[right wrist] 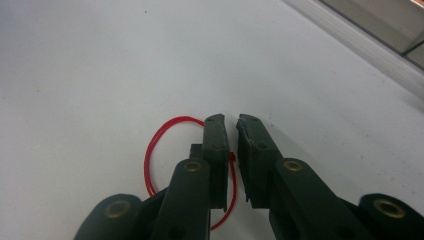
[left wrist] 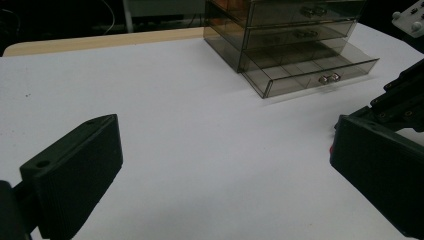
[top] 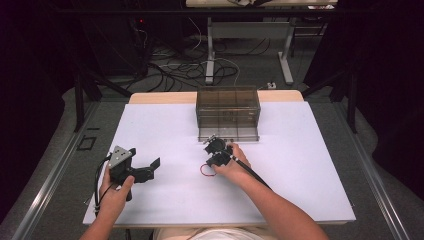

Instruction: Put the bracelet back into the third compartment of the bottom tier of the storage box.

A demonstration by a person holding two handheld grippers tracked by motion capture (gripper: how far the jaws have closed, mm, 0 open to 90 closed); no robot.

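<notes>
The band (right wrist: 150,160) was a thin red loop, lying flat on the white counter (right wrist: 100,60). It sat under and to the left of the right hand-held gripper (right wrist: 232,145), one strand running up through the narrow gap between the nearly closed jaws; whether the pads pinched it could not be told. The left hand-held gripper (left wrist: 220,165) stood wide apart, well away.

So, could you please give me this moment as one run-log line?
right tool: nearly shut around red loop, grip unclear | left tool: open, empty | drawer box: bottom drawer open
</notes>
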